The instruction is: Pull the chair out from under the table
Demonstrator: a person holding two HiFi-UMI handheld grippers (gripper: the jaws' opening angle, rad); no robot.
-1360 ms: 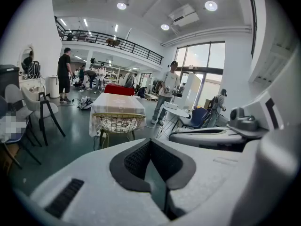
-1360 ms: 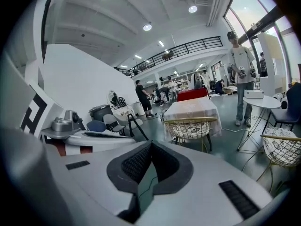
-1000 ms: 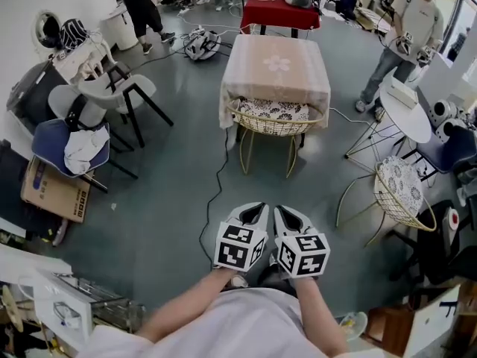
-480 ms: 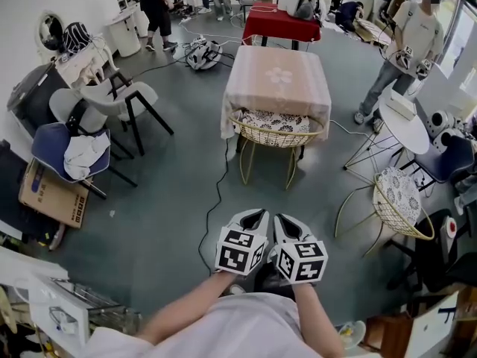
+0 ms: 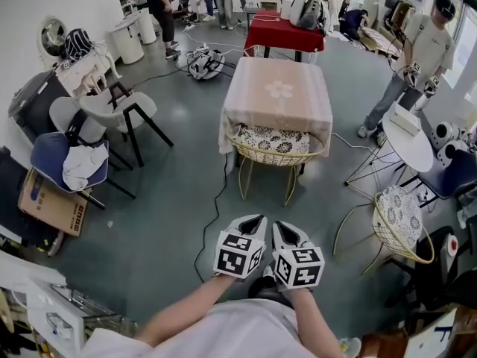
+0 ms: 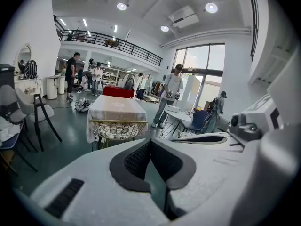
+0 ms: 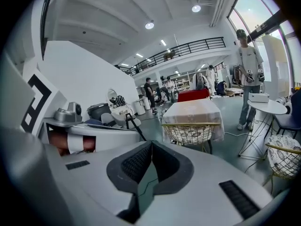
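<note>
chair (image 5: 273, 142): gold wire basket seat with a patterned cushion, pushed in under the near edge of the tabletop (image 5: 277, 88), its seat partly beneath the hem of a beige cloth with one flower motif.
left gripper (image 5: 256, 221), right gripper (image 5: 281, 227): side by side low in the head view, well apart from the chair; fingers of both clenched together on nothing.
black cable (image 5: 218, 192): lies on the floor between the grippers and the chair, running past its left legs.
second wire chair (image 5: 399, 213): stands free at right, near a round white table (image 5: 411, 136).
red-clothed table (image 5: 285, 30): beyond the tabletop.
grey chairs (image 5: 112, 107), blue chair (image 5: 59, 155) with a cloth heaped on it: at left.
cardboard box (image 5: 51, 198): dark print on its side, too small to read.
person (image 5: 421, 51): standing at right.
</note>
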